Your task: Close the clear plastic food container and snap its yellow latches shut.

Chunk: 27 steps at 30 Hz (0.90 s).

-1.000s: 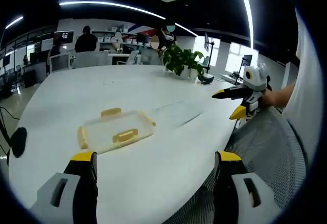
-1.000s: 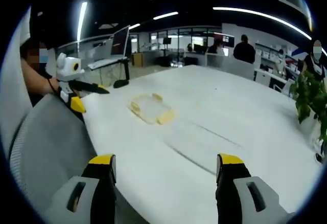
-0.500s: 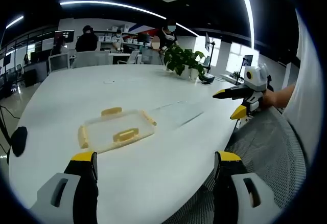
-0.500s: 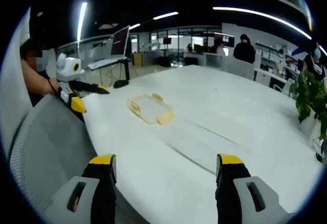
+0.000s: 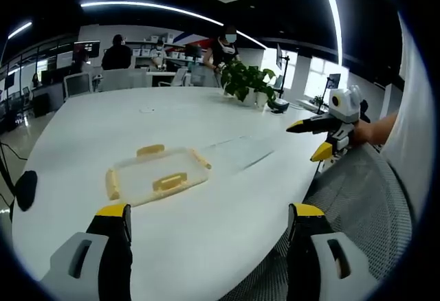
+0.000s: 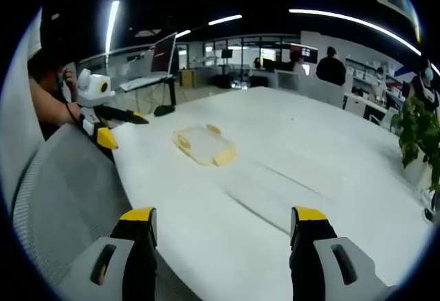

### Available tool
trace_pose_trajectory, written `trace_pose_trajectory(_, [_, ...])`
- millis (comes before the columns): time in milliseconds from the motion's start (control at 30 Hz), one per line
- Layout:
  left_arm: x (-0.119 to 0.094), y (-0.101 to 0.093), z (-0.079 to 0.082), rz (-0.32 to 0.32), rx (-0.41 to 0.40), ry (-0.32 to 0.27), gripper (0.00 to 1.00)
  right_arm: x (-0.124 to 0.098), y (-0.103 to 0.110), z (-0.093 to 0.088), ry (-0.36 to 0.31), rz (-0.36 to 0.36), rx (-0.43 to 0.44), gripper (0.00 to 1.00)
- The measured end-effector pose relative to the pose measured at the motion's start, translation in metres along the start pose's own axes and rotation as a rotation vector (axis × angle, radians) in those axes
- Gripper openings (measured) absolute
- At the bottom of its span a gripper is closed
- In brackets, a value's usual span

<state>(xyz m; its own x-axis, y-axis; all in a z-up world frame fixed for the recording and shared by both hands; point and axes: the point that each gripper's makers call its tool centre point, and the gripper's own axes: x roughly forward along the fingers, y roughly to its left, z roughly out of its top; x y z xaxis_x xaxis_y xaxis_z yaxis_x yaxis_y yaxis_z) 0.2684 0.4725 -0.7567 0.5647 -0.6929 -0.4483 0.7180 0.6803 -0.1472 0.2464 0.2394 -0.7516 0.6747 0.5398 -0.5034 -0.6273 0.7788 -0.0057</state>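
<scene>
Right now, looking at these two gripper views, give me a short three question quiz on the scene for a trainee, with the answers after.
1. True or false: the left gripper is shut on a yellow latch.
2. What lies on the white table right of the lid with yellow latches in the left gripper view?
A. a clear plastic container
B. a mug
C. a laptop
3. Fill in: the right gripper has its jaws ____.

Key: 1 false; 2 A; 3 open.

One clear container (image 5: 155, 176) with four yellow latches (image 5: 169, 181), one separate lid (image 5: 237, 152), one potted plant (image 5: 246, 82), two grippers (image 5: 206, 222).
</scene>
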Motion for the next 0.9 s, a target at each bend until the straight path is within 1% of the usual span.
trace_pose_trajectory(267, [0.0,0.001,-0.001,0.003,-0.005,0.002,0.95,0.0,0.002,0.002,0.002,0.006,-0.027,0.8])
trace_pose_trajectory(400, [0.0,0.003,-0.001,0.01,-0.025,0.0,0.95,0.001,0.001,0.002,0.013,0.002,-0.051,0.79])
trace_pose_trajectory(533, [-0.001,0.007,0.0,0.023,-0.04,-0.004,0.95,0.002,0.004,0.004,0.012,0.017,-0.072,0.79])
trace_pose_trajectory(667, [-0.001,0.006,0.0,0.022,-0.028,0.003,0.94,0.003,0.005,0.005,0.015,0.029,-0.088,0.79])
trace_pose_trajectory(800, [-0.001,0.006,0.002,0.019,-0.014,0.005,0.94,0.006,0.002,0.009,0.021,0.028,-0.099,0.79])
trace_pose_trajectory(900, [-0.001,0.007,0.003,0.018,-0.021,0.002,0.93,0.009,0.001,0.011,0.021,0.031,-0.109,0.79])
